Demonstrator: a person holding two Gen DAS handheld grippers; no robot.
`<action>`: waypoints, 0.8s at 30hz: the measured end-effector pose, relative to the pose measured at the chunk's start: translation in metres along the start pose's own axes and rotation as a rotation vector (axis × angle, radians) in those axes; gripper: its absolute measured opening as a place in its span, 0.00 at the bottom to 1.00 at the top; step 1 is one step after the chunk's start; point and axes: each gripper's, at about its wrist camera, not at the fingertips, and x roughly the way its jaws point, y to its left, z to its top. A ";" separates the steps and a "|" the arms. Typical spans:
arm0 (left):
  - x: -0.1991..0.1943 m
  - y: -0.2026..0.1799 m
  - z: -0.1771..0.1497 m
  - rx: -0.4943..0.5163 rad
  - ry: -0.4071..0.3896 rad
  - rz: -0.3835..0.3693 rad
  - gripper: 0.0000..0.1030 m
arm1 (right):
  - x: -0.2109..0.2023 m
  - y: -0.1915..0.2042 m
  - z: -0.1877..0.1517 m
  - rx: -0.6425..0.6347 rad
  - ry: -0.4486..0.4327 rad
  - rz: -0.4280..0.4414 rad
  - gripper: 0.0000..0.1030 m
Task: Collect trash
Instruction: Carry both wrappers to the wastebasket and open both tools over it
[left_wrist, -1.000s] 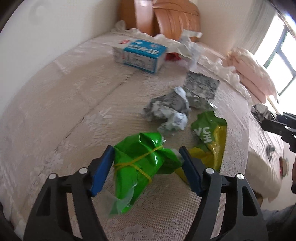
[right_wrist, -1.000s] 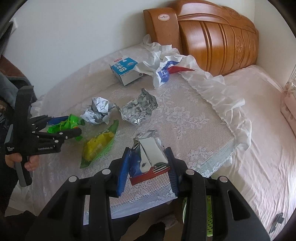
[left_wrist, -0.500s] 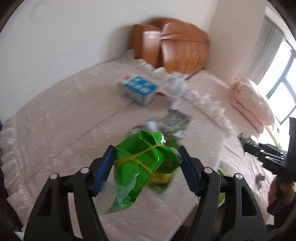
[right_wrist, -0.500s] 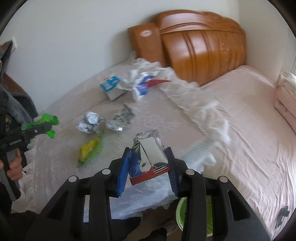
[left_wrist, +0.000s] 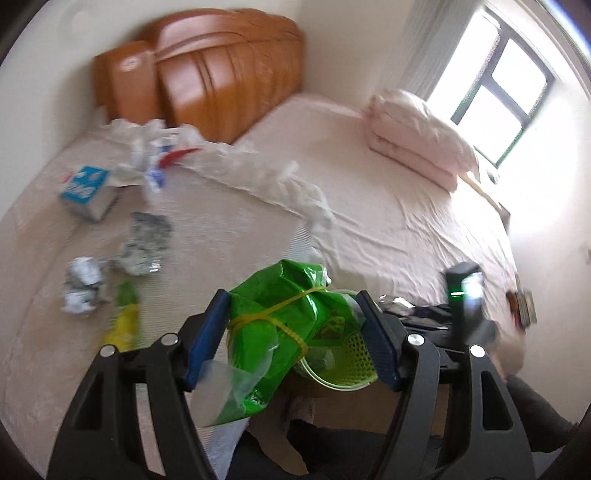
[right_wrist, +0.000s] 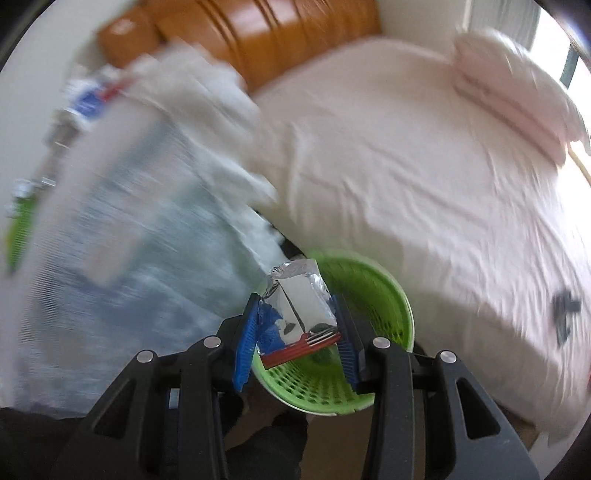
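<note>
Two claws each carry a piece of trash over a green basket (right_wrist: 373, 295). The right claw (right_wrist: 299, 332) points down into the basket's mouth; its blue pads have just been opening, and the silver foil packet (right_wrist: 301, 302) with a blue side and red bottom edge stands between them, the right pad showing a slight gap, so whether it is gripped I cannot tell. The left claw (left_wrist: 295, 332) is clamped on a crumpled green wrapper (left_wrist: 280, 317), bound with a yellow rubber band and trailing a clear plastic tail below the pads. It hangs just above and beside the basket's near rim in the left view.

Farther out, on the lace bed cover (left_wrist: 221, 236), lie two crumpled foil wads (left_wrist: 83, 288), a yellow-green snack bag (left_wrist: 123, 321), a blue and white box (left_wrist: 86, 192) and a heap of white plastic bags (left_wrist: 147, 155). Both views are blurred, the right one heavily.

Beyond them a pale pink sheet (left_wrist: 388, 206) covers the bed, a folded pink quilt (left_wrist: 417, 140) sits near the window (left_wrist: 506, 85), and an orange wooden headboard (left_wrist: 221, 70) stands against the white wall.
</note>
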 end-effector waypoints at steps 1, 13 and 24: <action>0.004 -0.008 0.001 0.017 0.007 -0.003 0.65 | 0.015 -0.007 -0.005 0.020 0.025 -0.016 0.56; 0.049 -0.071 0.002 0.160 0.121 -0.003 0.65 | 0.030 -0.064 -0.012 0.119 0.107 -0.192 0.90; 0.142 -0.145 -0.007 0.227 0.270 -0.090 0.65 | -0.098 -0.118 -0.010 0.106 -0.098 -0.342 0.98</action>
